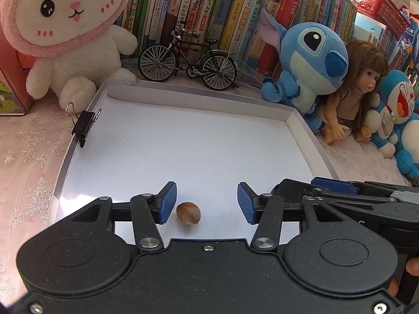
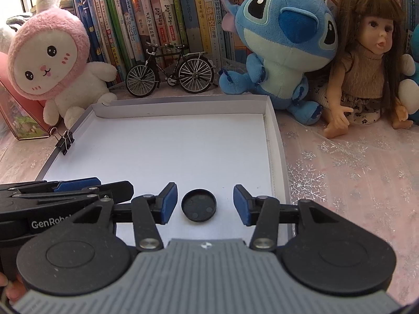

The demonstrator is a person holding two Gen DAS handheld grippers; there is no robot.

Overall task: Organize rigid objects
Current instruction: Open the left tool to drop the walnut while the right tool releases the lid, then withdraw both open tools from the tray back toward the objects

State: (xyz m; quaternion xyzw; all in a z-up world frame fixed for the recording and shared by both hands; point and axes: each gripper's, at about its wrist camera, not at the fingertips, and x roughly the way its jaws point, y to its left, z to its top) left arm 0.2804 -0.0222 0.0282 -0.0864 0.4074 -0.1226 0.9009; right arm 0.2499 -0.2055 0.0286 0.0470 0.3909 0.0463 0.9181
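Note:
A brown nut (image 1: 188, 213) lies on the floor of a shallow white tray (image 1: 183, 99), between the open jaws of my left gripper (image 1: 207, 202), nearer the left finger. In the right wrist view a black round cap (image 2: 199, 205) lies rim-up on the same tray (image 2: 272, 136), between the open jaws of my right gripper (image 2: 205, 204). Neither gripper touches its object. A black binder clip (image 1: 84, 127) is clamped on the tray's left rim; it also shows in the right wrist view (image 2: 65, 141). The right gripper's body shows at the right edge of the left view (image 1: 340, 198).
Behind the tray stand a model bicycle (image 1: 187, 62), a pink-hooded white bunny plush (image 1: 65, 26), a blue Stitch plush (image 1: 309, 57), a doll (image 2: 366, 60) and a row of books (image 1: 209, 7). A pink snowflake tablecloth (image 2: 353, 178) covers the table.

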